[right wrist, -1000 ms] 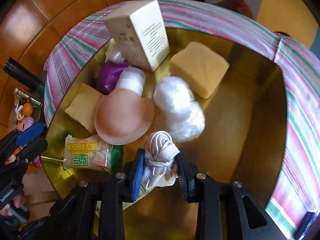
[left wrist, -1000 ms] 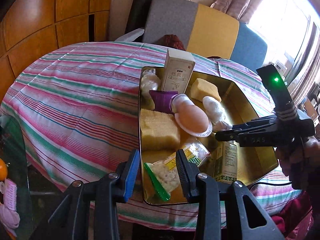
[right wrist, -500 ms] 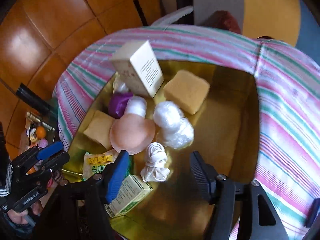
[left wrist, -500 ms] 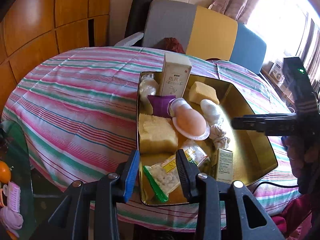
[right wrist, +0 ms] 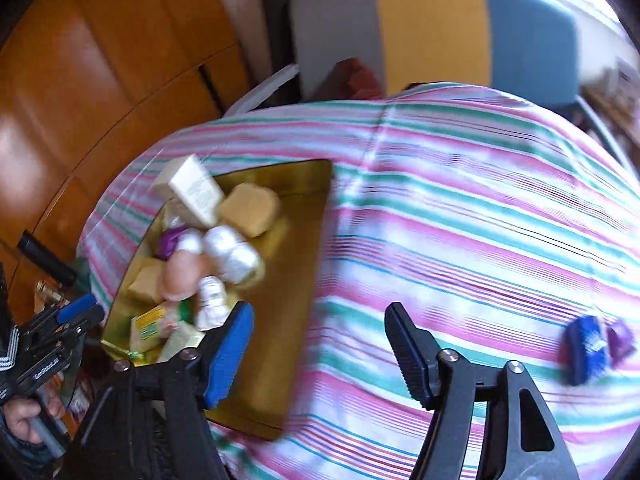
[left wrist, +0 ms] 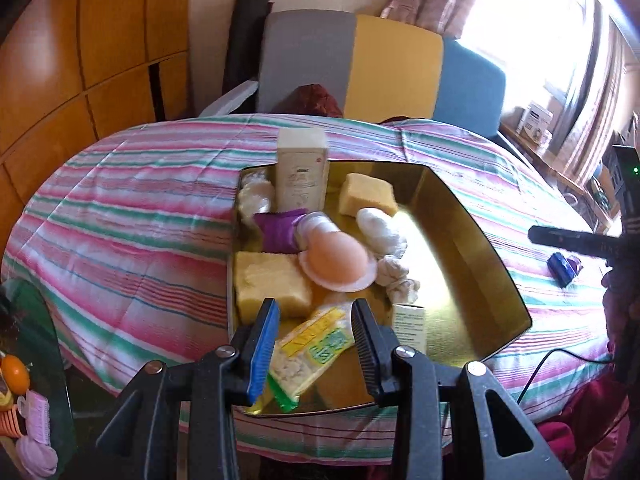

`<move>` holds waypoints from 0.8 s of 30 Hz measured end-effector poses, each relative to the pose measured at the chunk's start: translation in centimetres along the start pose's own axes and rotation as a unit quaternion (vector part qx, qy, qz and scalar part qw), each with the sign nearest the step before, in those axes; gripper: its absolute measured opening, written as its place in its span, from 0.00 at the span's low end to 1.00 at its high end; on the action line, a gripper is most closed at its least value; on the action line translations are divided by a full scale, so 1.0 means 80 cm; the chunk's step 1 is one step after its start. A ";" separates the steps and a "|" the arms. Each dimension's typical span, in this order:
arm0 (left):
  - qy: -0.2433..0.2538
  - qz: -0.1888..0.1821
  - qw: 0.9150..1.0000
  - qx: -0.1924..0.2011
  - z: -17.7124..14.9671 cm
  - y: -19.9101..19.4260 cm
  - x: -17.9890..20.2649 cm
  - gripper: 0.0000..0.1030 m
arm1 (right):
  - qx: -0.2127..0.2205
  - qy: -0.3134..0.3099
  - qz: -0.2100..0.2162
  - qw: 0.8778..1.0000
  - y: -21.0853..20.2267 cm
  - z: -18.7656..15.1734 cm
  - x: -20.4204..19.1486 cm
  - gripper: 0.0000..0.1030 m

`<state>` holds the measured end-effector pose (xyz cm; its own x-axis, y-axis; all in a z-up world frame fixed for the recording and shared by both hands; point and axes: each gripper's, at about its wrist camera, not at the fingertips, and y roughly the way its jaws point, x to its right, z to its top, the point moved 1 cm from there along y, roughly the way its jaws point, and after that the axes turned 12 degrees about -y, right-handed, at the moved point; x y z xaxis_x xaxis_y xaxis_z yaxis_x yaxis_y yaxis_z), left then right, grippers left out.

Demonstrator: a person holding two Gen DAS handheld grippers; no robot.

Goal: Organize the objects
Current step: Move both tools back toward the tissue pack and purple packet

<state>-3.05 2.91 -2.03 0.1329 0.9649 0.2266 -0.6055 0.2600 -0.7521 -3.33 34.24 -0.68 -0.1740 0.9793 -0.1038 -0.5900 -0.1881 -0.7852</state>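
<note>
Striped tablecloth [left wrist: 120,220], gold tray [left wrist: 480,240], snack packet [left wrist: 316,344] lying diagonally, left gripper [left wrist: 316,344] gaping around it, right gripper [right wrist: 320,352] opening, empty.

The left gripper [left wrist: 314,344] is black plastic with silver screws, one blue pad and one black ribbed pad [left wrist: 366,338]. The right gripper [right wrist: 318,350] matches it, and carries a striped post with a green light [left wrist: 628,196].

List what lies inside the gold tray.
Inside the gold tray: two yellow sponges, tall cream box, purple pouch, peach dome, white bundles, knotted rope, snack bag. Anything beneath them is hidden.
</note>
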 end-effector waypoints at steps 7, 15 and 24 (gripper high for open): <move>0.047 -0.016 0.999 0.002 0.006 -0.002 0.048 0.36 | 0.026 0.075 -0.064 0.995 -0.046 -0.028 0.089 0.75; 0.110 -0.046 0.993 0.000 0.012 0.005 0.122 0.36 | 0.053 0.205 -0.157 0.965 -0.098 -0.077 0.220 0.79; 0.169 -0.077 0.982 -0.017 0.005 0.026 0.223 0.36 | 0.095 0.368 -0.183 0.907 -0.121 -0.147 0.306 0.80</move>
<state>-2.24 20.63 0.68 0.4780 0.8695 0.1244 -0.5327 0.3996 -0.7461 7.42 60.94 -2.79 0.5936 0.7500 -0.2918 -0.6386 0.2183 -0.7379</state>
